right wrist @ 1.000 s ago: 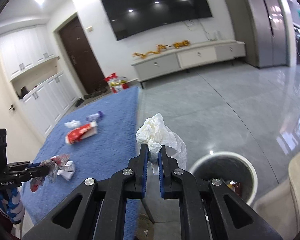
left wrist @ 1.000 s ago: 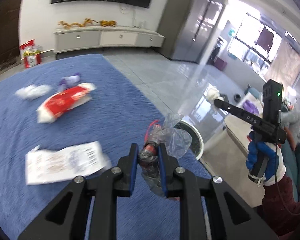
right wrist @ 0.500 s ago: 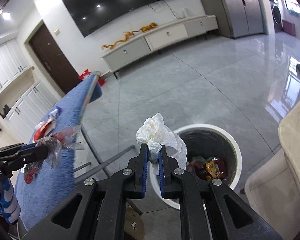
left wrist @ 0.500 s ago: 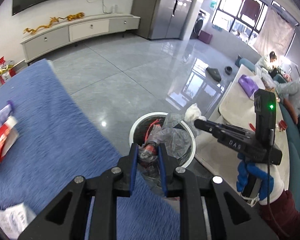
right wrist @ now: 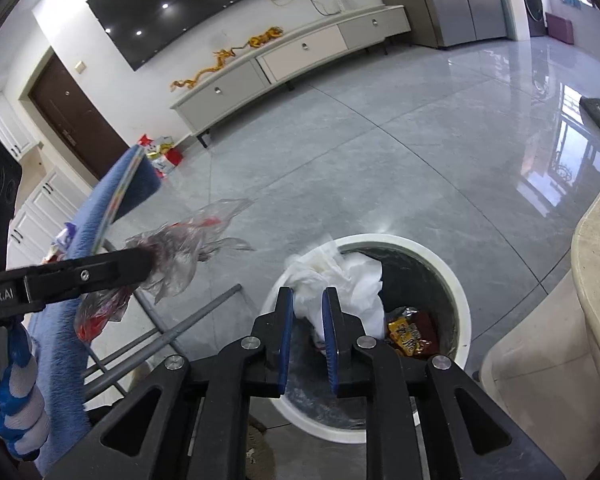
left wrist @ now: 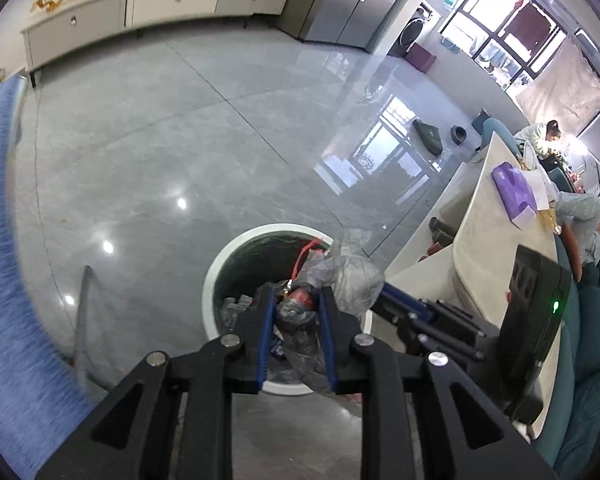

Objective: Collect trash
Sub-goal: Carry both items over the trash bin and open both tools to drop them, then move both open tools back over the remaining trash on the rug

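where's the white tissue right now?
In the right wrist view, the white tissue sits between the right gripper fingers, which have just been opening, directly above the near-left rim of the white trash bin.

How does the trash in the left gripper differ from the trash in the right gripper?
The left gripper carries a crumpled clear plastic wrapper with red bits inside; the right gripper carries a wad of white tissue. The wrapper is see-through and glossy, the tissue opaque and matte. Shared: both sit between jaws that have just been opening, above the white-rimmed bin.
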Action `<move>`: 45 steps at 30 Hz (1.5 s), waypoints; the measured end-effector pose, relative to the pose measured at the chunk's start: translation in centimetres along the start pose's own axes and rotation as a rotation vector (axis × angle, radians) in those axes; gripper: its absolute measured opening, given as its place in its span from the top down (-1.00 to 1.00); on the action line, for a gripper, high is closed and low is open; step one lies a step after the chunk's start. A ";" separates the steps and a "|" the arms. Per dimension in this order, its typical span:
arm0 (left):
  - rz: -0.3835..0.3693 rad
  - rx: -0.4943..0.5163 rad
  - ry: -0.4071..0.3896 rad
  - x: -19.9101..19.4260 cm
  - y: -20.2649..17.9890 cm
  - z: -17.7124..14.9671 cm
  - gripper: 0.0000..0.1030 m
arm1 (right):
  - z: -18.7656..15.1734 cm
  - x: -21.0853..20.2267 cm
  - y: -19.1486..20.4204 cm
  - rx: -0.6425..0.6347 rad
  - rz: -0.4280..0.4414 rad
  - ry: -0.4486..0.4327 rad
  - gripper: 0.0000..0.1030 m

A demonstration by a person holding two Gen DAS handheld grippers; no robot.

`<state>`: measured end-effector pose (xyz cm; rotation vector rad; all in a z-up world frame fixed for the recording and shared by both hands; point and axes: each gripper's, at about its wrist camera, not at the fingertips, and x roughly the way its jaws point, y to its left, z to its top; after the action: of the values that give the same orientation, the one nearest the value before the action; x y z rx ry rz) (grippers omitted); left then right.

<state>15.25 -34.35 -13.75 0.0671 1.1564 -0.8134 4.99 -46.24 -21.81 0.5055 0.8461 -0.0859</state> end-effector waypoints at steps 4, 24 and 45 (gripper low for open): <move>-0.037 -0.047 0.021 1.3 0.2 0.7 -0.06 | -0.3 0.2 -0.9 0.022 -0.024 0.009 0.42; 0.299 -0.030 -0.277 -12.5 2.3 -4.7 -0.07 | 0.8 -5.5 7.4 -0.109 -0.049 -0.108 -0.12; 0.583 -0.203 -0.603 -30.2 11.6 -15.5 -0.36 | -0.4 -10.1 23.7 -0.350 0.055 -0.242 -0.96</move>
<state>5.35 -2.98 0.51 -0.0120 0.5858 -0.1657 4.38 -26.44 -5.28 0.1834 0.5931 0.0509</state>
